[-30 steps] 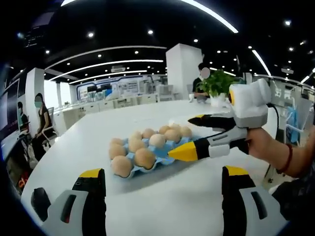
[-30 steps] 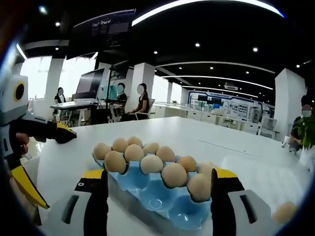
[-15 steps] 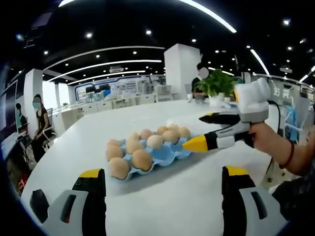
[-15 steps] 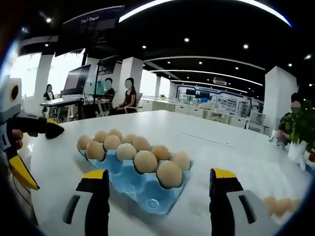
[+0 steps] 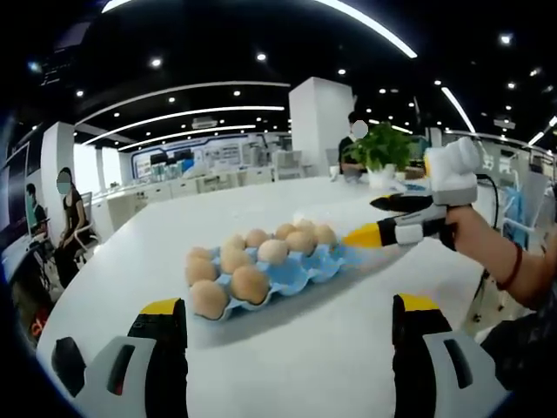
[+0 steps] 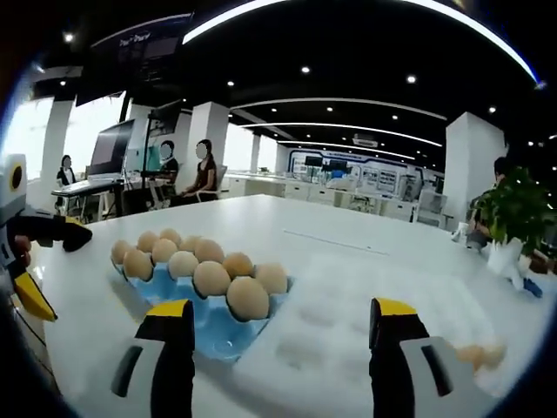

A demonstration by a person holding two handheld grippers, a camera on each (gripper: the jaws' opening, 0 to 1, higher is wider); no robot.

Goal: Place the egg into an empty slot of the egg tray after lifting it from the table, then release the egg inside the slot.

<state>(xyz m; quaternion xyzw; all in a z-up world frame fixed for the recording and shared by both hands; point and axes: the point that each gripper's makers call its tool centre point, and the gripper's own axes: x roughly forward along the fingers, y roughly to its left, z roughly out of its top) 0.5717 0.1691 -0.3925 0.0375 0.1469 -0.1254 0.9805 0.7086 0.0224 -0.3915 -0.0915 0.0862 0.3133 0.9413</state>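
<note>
Both tongs gape over the white table.

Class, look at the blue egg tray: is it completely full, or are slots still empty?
Not full. The blue egg tray holds eggs, but bare blue cups show at its near end.
</note>
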